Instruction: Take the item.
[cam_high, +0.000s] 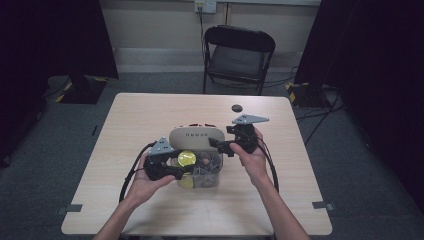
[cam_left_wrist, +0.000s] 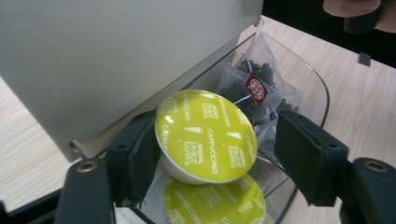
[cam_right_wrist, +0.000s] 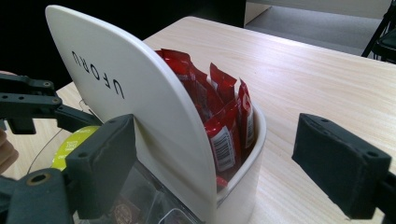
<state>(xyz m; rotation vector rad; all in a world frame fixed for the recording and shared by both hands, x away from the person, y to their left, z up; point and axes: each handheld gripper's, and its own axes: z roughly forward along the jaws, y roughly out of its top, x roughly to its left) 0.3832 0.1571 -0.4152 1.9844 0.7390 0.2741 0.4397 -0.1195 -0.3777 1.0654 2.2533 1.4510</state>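
Centre-frame, the clear bin (cam_left_wrist: 312, 84) holds tea bags (cam_left_wrist: 254, 86) and capsules; the left gripper (cam_left_wrist: 215, 158), jaws parted, brackets a yellow cappuccino capsule (cam_left_wrist: 205, 135) touching one pad.

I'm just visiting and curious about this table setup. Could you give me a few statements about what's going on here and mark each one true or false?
1. A yellow capsule sits between the jaws of the left gripper. True.
2. The box's lid is shut flat. False: it stands raised, with one jaw of the open right gripper against it.
3. Red sachets stand in the white compartment. True.
4. A blue capsule lies under the held one. False: the second capsule is also yellow.
5. A black chair stands beyond the table. True.
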